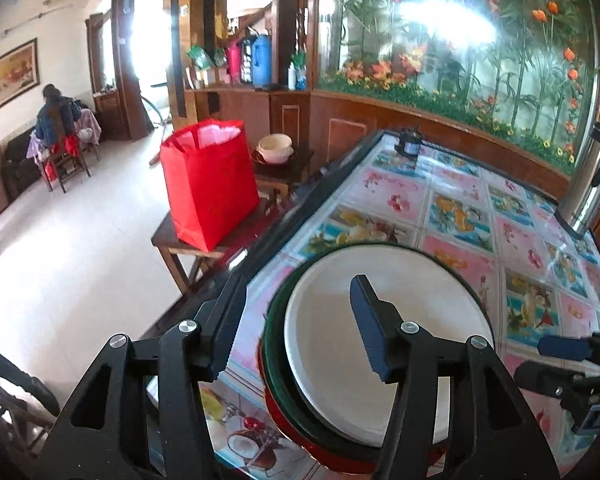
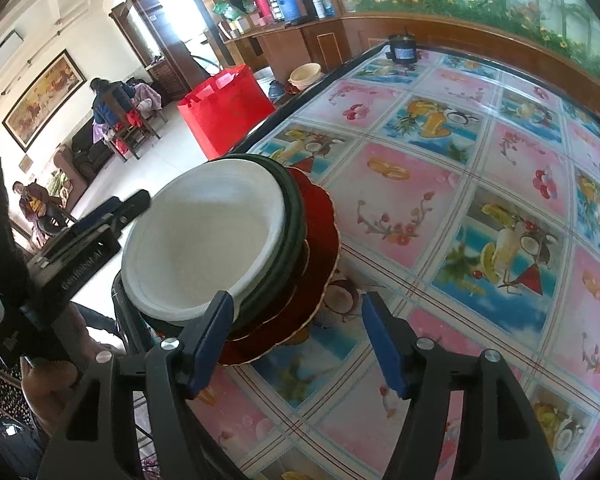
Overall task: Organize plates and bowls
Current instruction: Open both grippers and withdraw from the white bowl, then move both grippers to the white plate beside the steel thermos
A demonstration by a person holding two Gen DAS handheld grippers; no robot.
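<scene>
A stack of dishes stands near the table's front left edge: a white plate [image 1: 384, 344] on top, a dark green plate [image 1: 278, 344] under it, a red scalloped plate [image 1: 324, 454] at the bottom. The stack also shows in the right wrist view, with the white plate [image 2: 204, 244], green plate [image 2: 292, 220] and red plate [image 2: 320, 252]. My left gripper [image 1: 296, 328] is open, its jaws astride the stack's left rim, one finger over the white plate. My right gripper [image 2: 296, 340] is open and empty, just right of the stack above the tablecloth.
The table [image 2: 440, 184] has a glossy fruit-and-flower cloth. A steel kettle [image 1: 588, 184] stands at its far right, a small dark object [image 1: 410, 145] at the far edge. A red bag [image 1: 208, 184] sits on a stool, cream bowls [image 1: 275, 147] behind it.
</scene>
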